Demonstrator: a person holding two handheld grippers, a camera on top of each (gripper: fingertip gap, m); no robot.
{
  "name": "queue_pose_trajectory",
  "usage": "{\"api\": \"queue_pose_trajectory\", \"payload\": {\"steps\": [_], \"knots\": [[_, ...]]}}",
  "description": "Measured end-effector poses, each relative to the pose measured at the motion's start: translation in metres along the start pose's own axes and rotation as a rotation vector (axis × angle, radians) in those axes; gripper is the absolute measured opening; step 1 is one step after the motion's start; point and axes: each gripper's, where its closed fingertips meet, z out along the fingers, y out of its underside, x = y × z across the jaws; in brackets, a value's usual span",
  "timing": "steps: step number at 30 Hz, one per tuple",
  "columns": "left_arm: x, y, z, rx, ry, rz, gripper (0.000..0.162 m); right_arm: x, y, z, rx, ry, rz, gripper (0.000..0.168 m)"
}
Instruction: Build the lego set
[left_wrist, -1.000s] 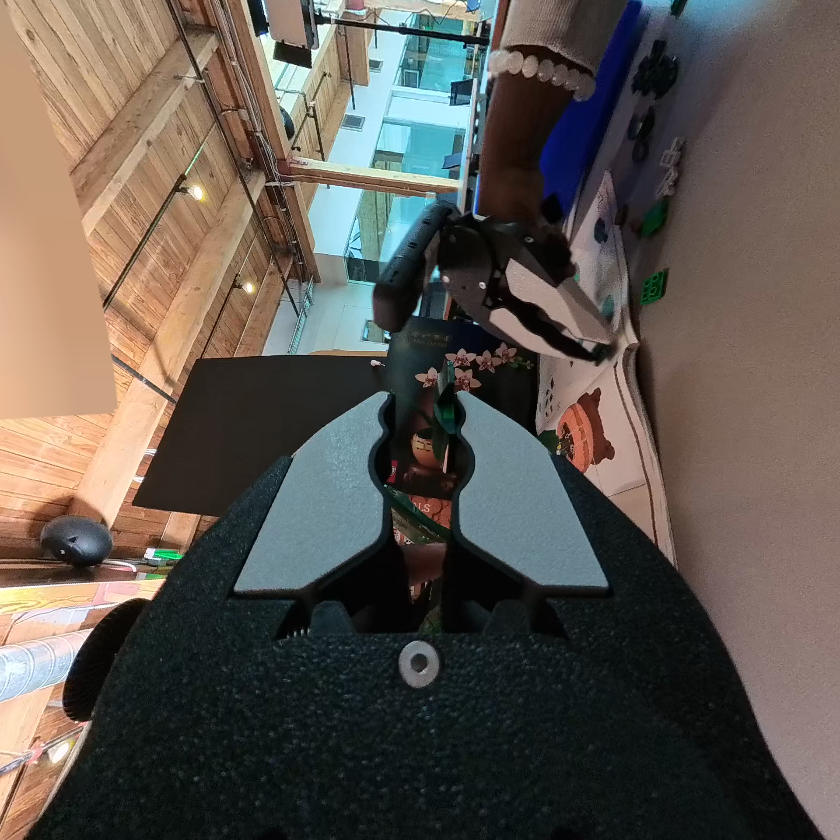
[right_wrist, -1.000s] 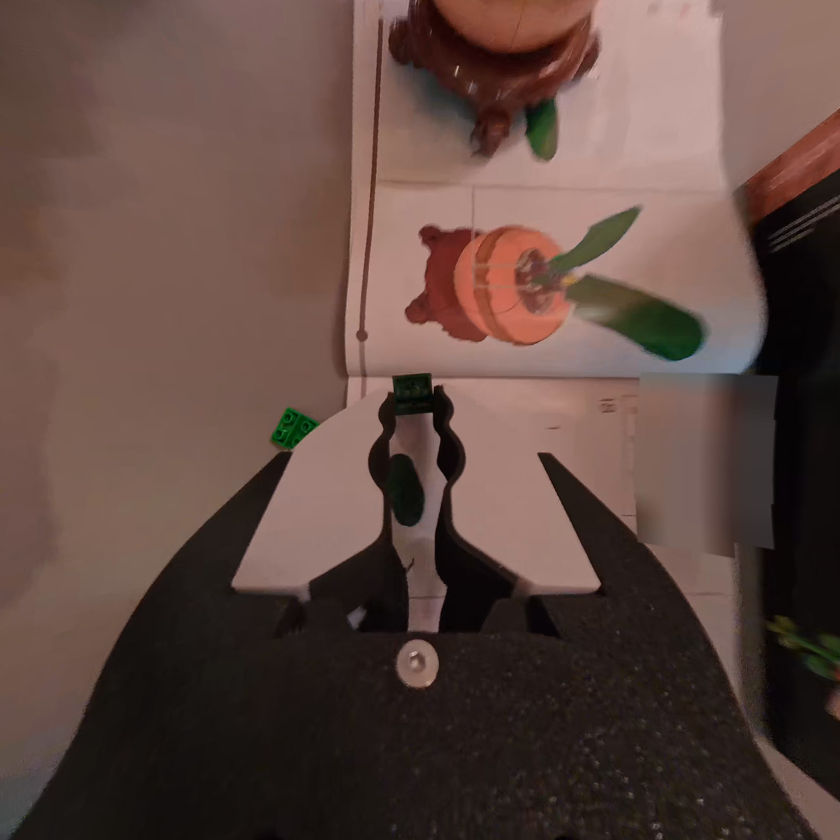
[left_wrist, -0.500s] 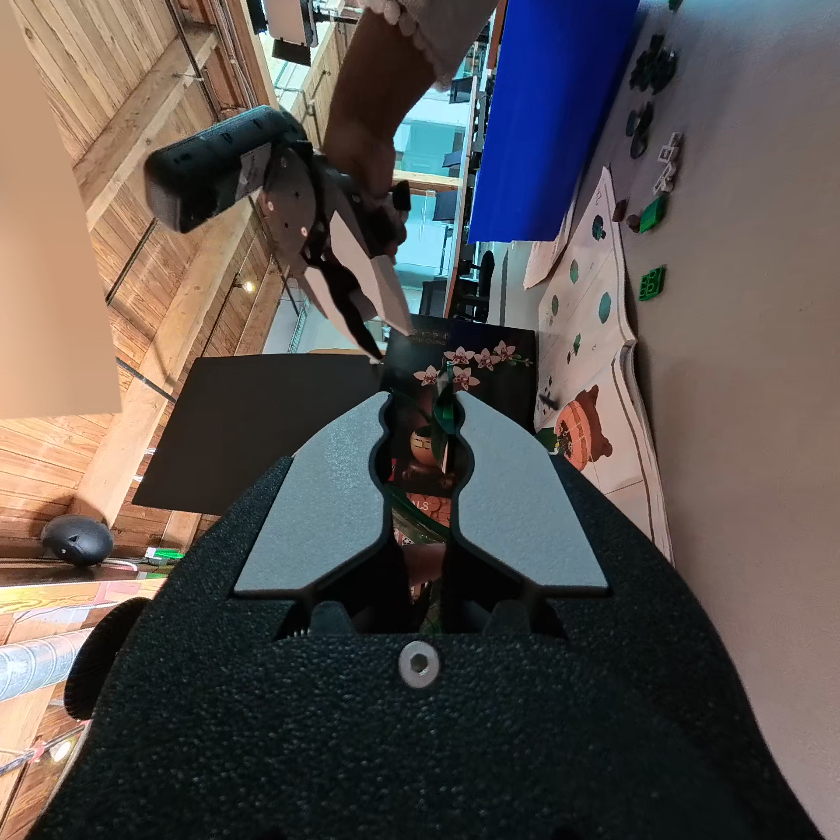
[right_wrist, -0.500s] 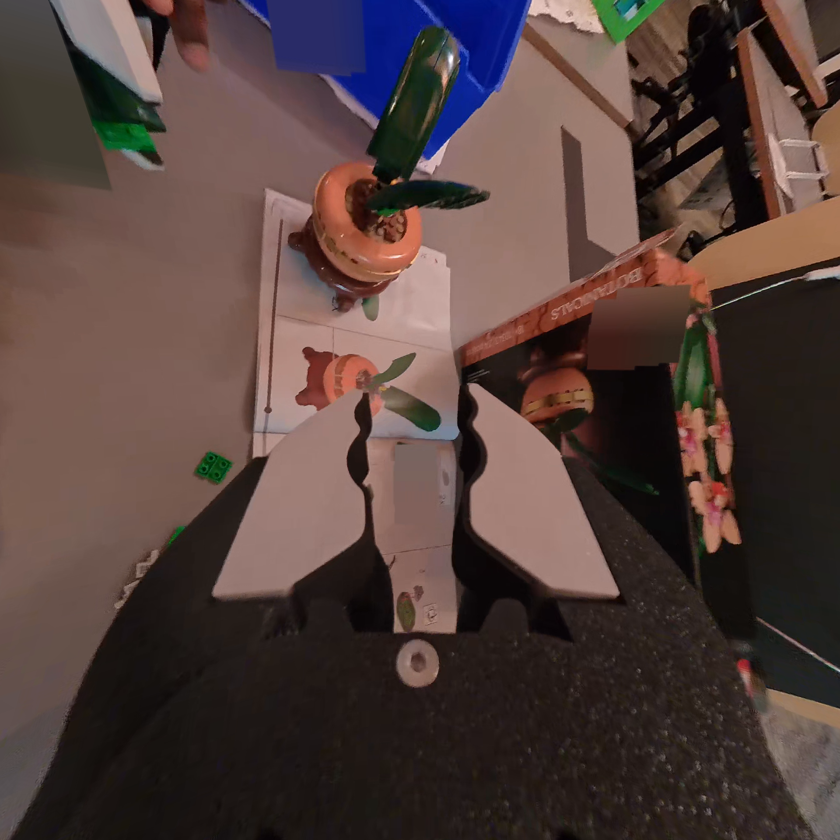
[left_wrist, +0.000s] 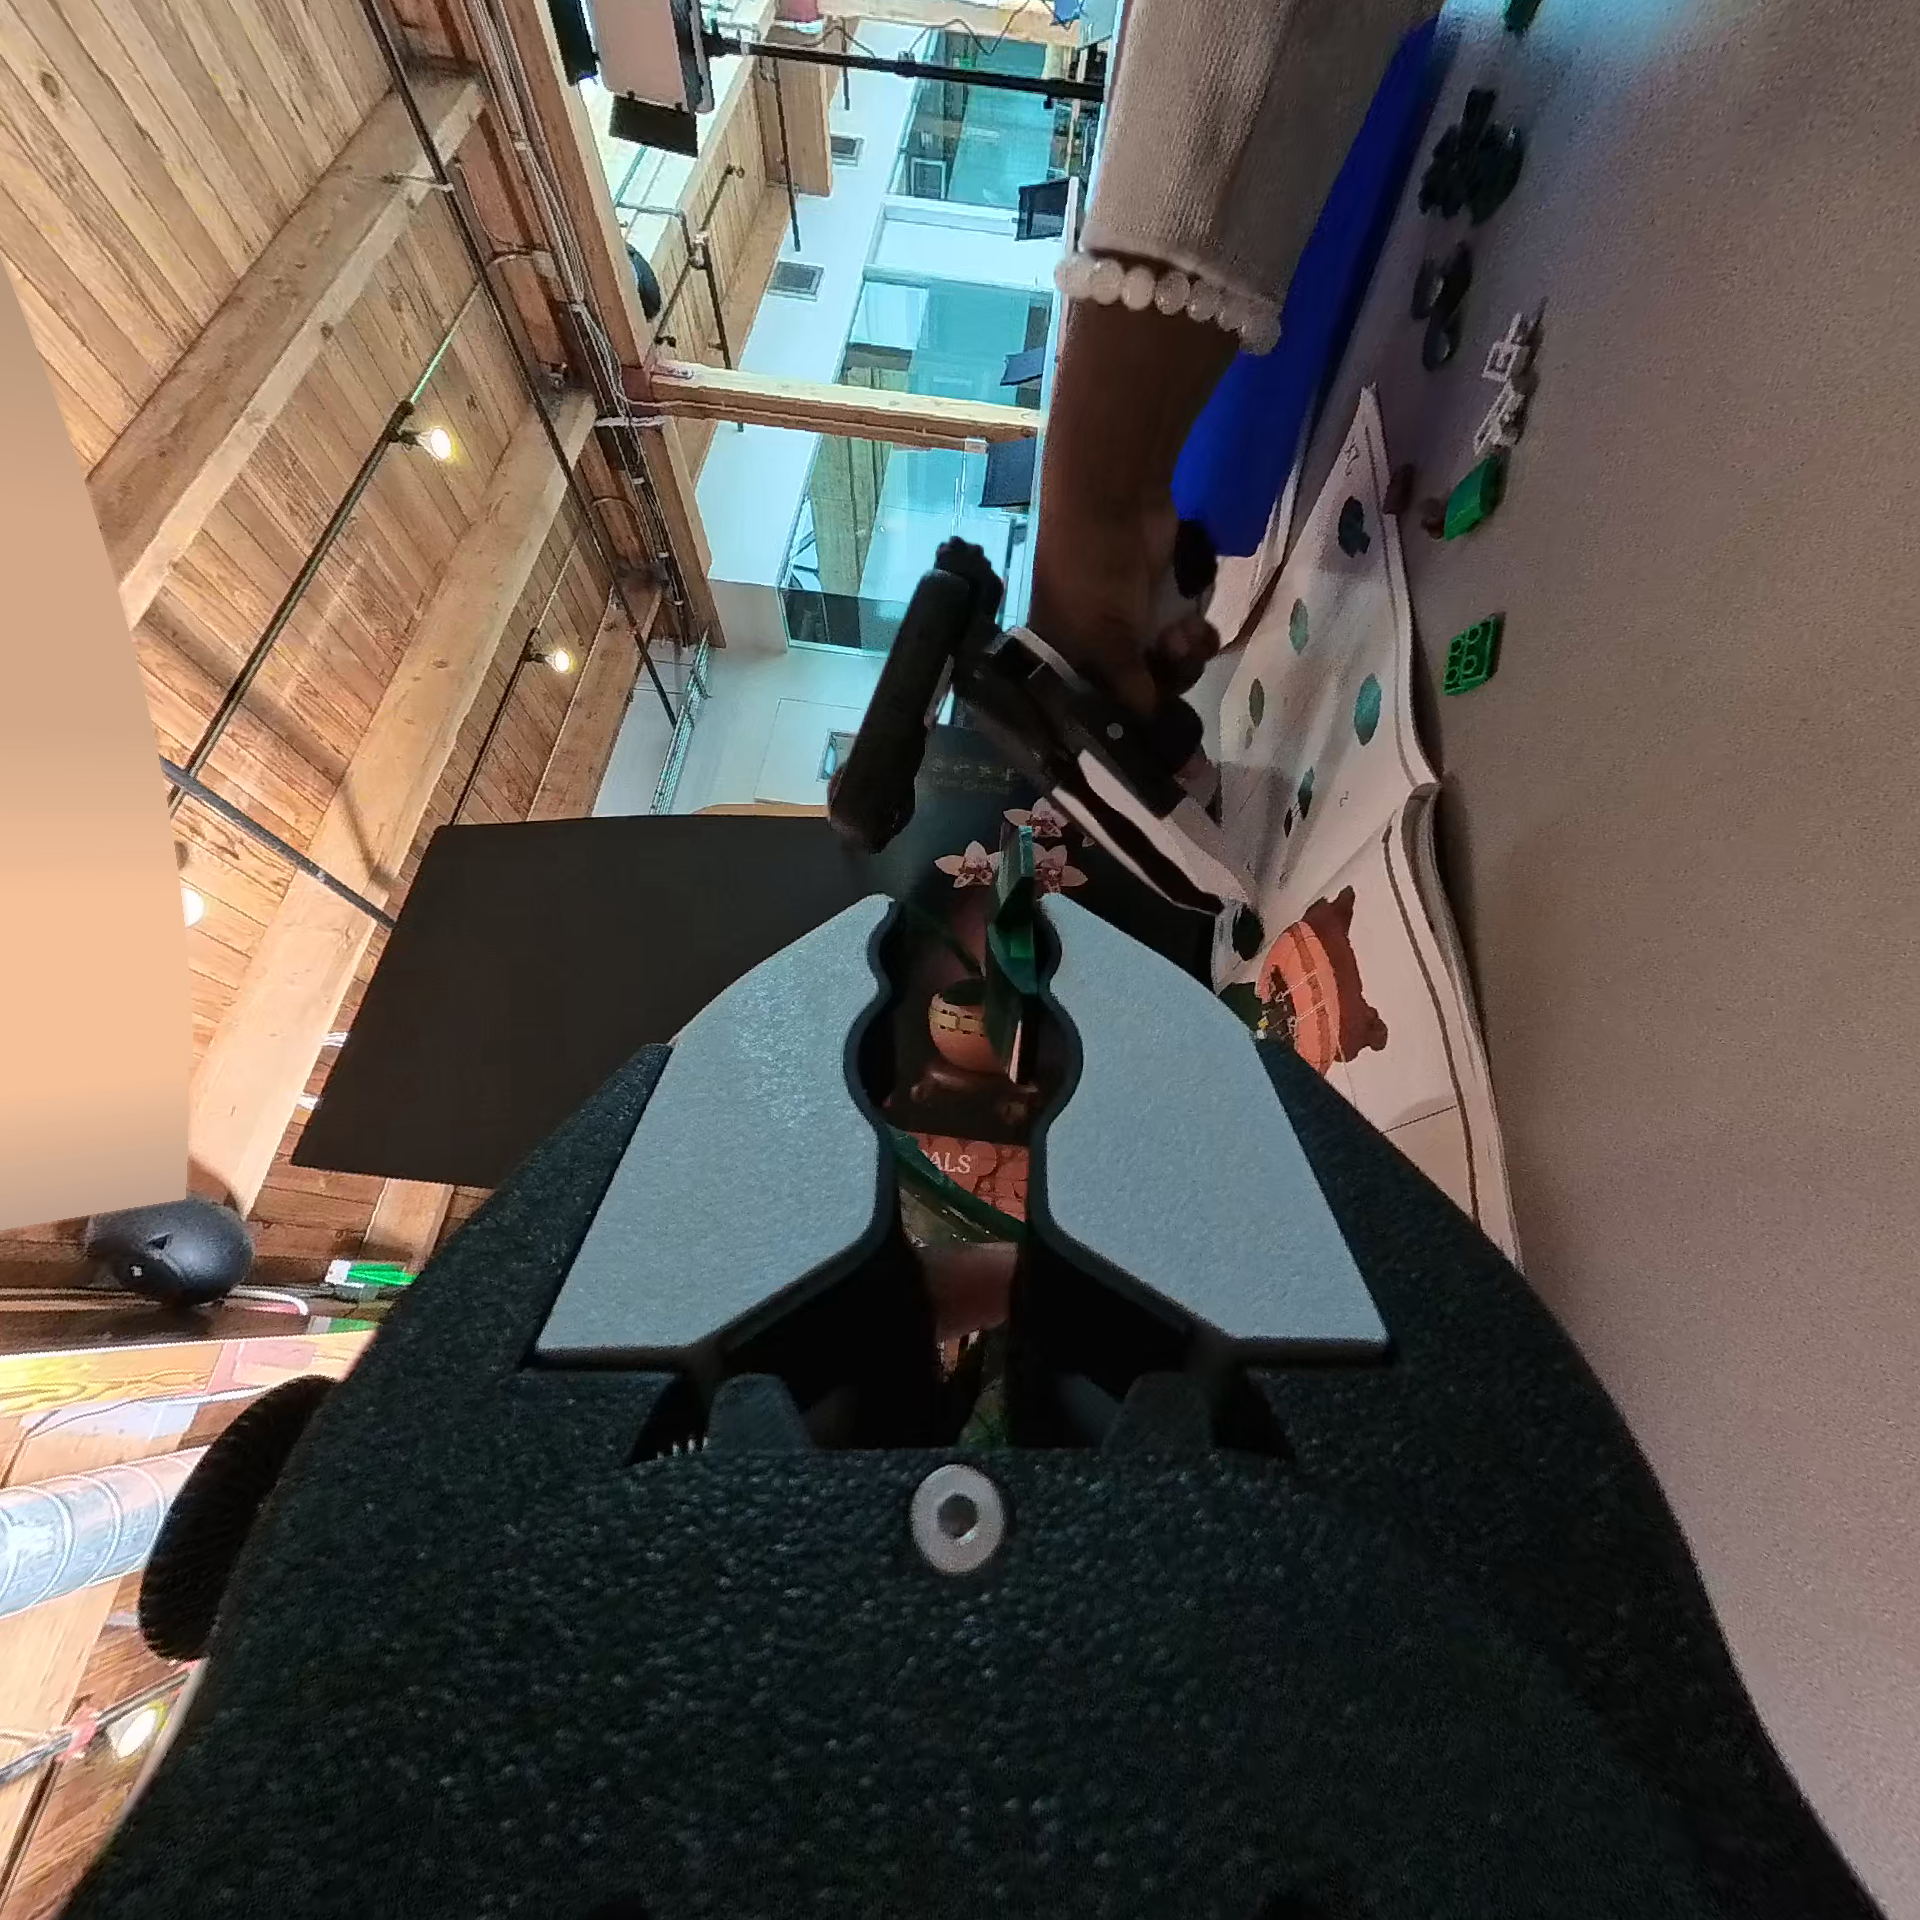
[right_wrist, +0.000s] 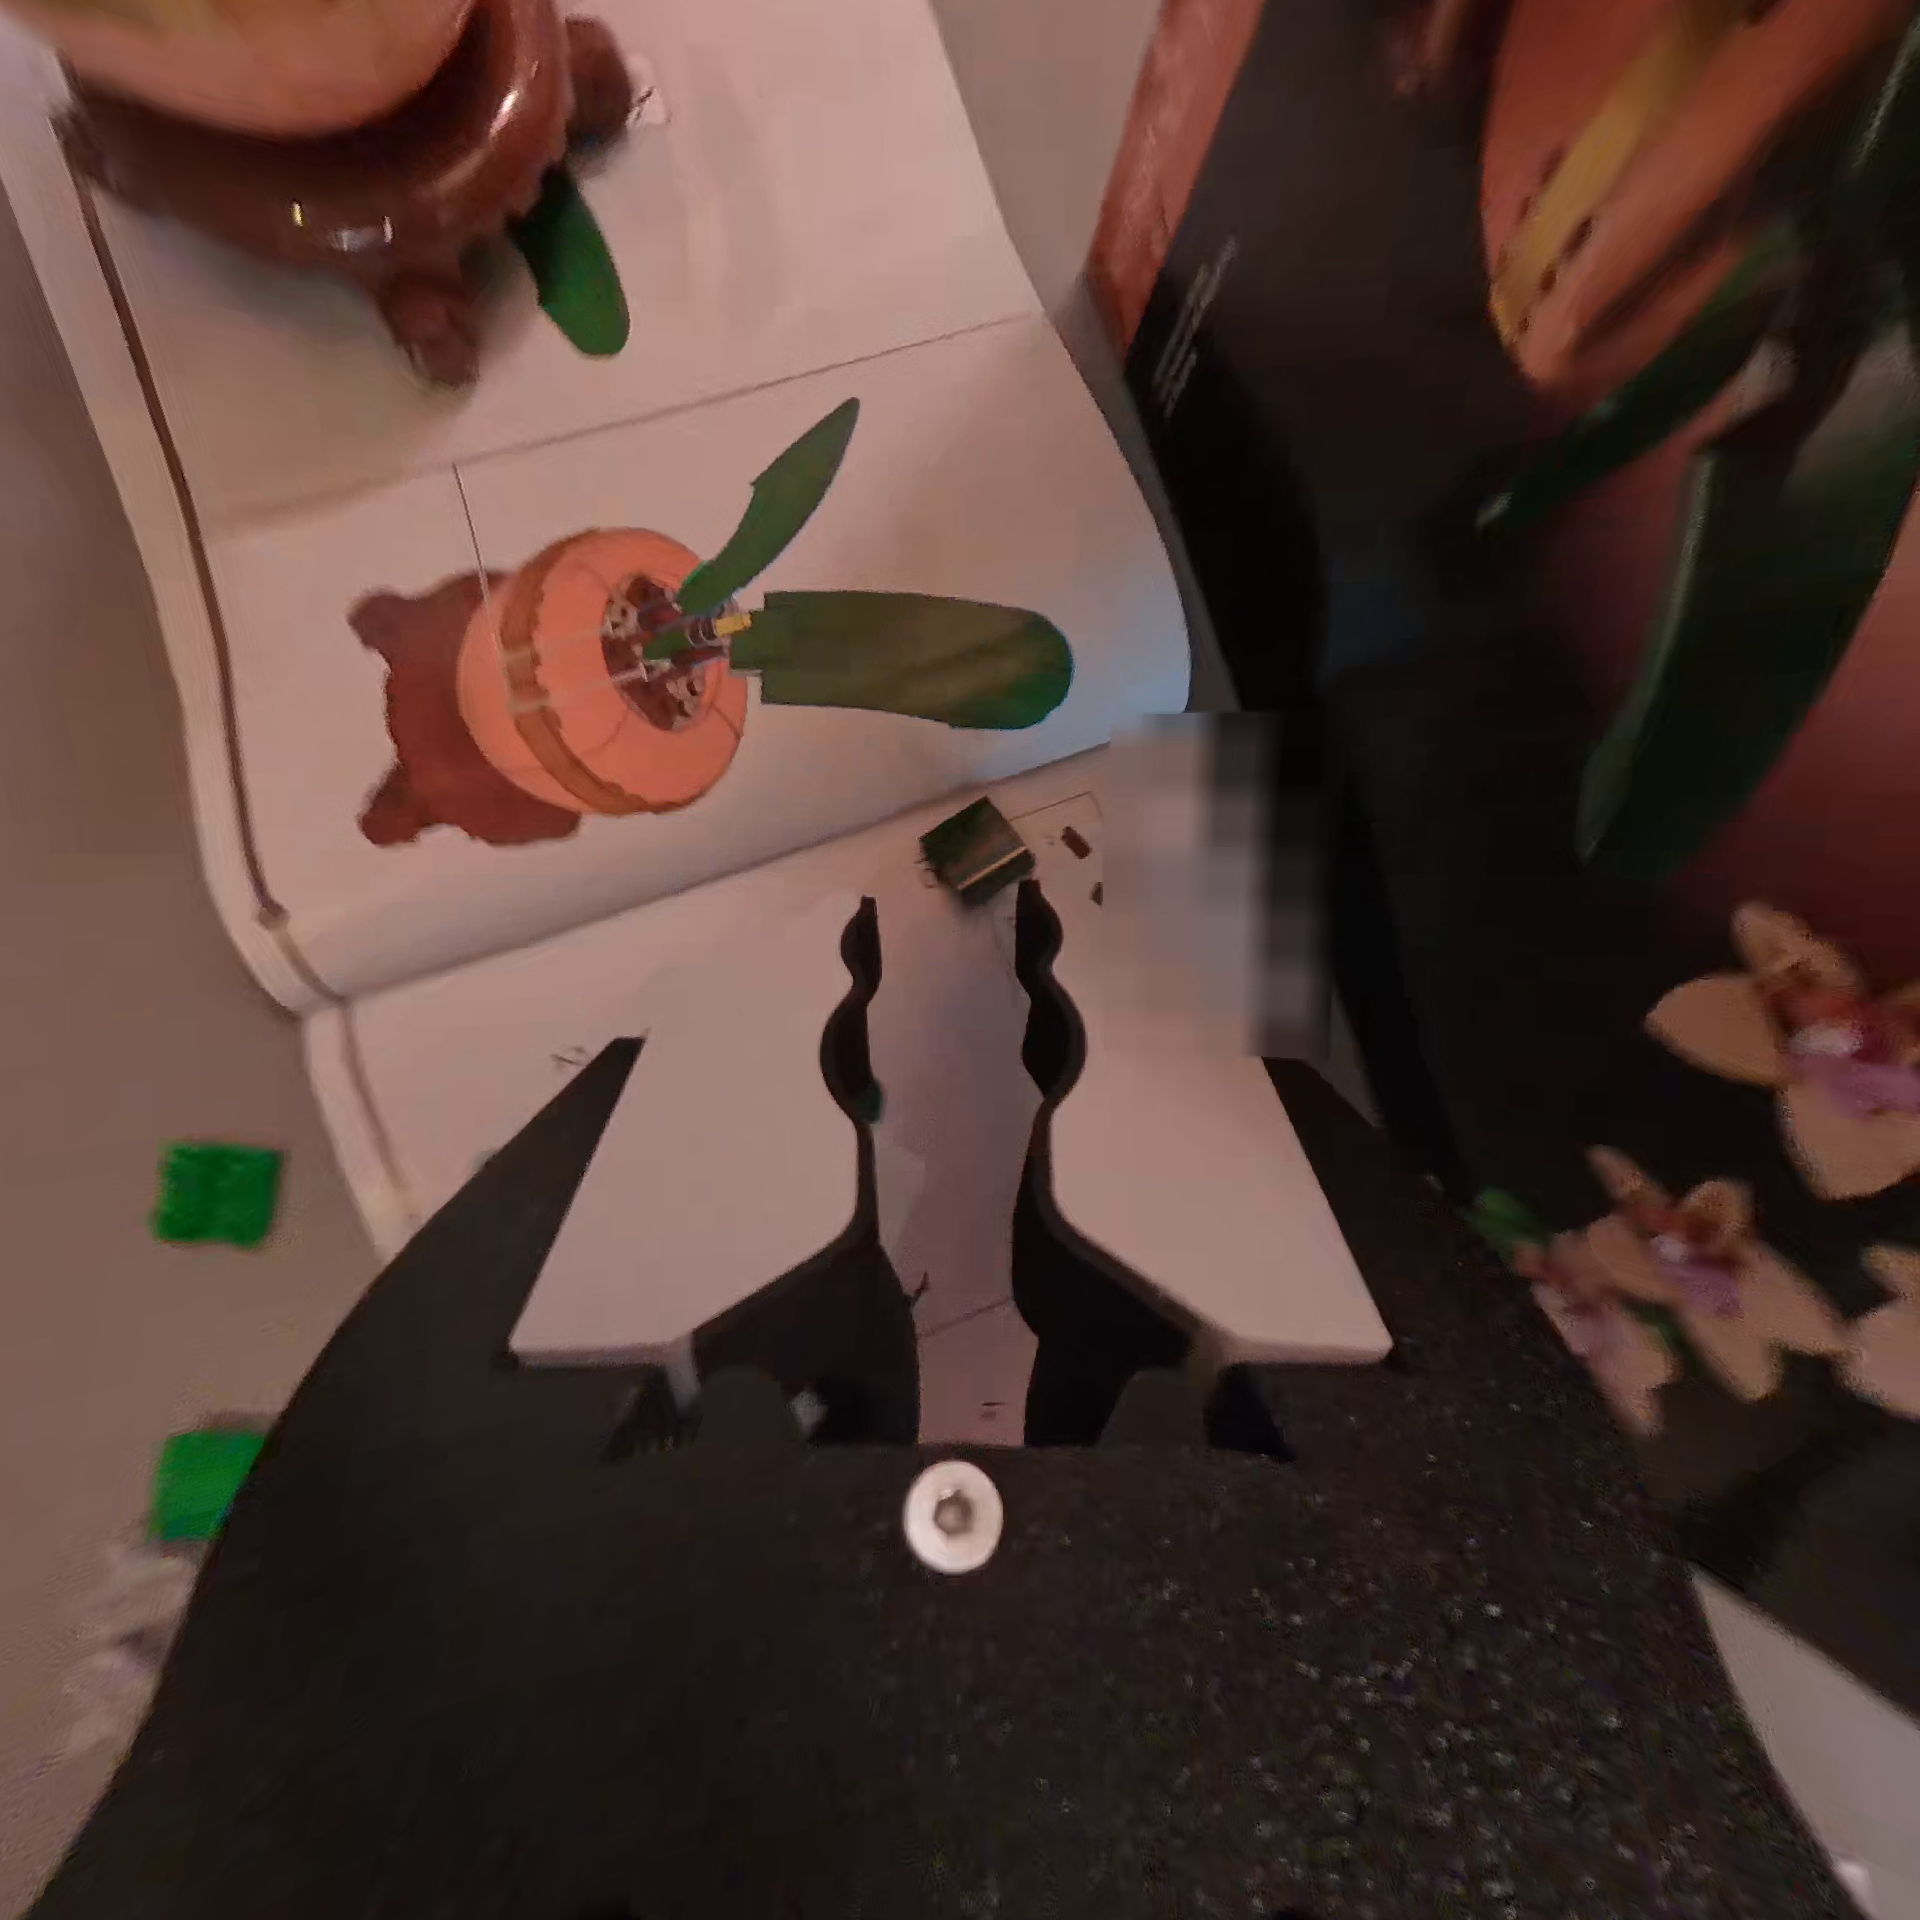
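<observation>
My left gripper (left_wrist: 966, 920) is turned on its side above the table and is shut on a dark green leaf piece (left_wrist: 1013, 925), seen edge-on against its right finger. My right gripper (right_wrist: 940, 914) is open and empty, low over the open instruction booklet (right_wrist: 935, 436). A small dark green brick (right_wrist: 977, 857) lies on the page just beyond its right fingertip. The brown and orange pot model (right_wrist: 312, 135) stands on the booklet's far end. The left wrist view shows the right gripper (left_wrist: 1195, 873) in a person's hand, pointing down at the booklet (left_wrist: 1340, 727).
The set's dark box (right_wrist: 1455, 416) stands right of the booklet. Two bright green bricks (right_wrist: 218, 1195) lie on the grey table to the left. Farther off are a green brick (left_wrist: 1473, 655), white pieces (left_wrist: 1512, 384), dark pieces (left_wrist: 1470, 156) and a blue bin (left_wrist: 1299, 364). Left tips to right tips: about 20 cm.
The right gripper held the small green brick a second ago, then rose open and empty, and has come back down to the booklet, where the brick now lies. The left gripper has not moved.
</observation>
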Motion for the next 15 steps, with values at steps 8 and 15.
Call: {"api": "queue_pose_trajectory", "payload": {"steps": [8, 15], "knots": [[0.003, -0.001, 0.000, 0.005, 0.005, -0.002, 0.020, 0.010, -0.009, 0.004, -0.008, -0.129, -0.186, 0.022], [0.003, -0.002, -0.001, 0.007, 0.004, -0.004, 0.019, 0.011, 0.000, 0.018, -0.016, -0.210, -0.190, 0.026]]}}
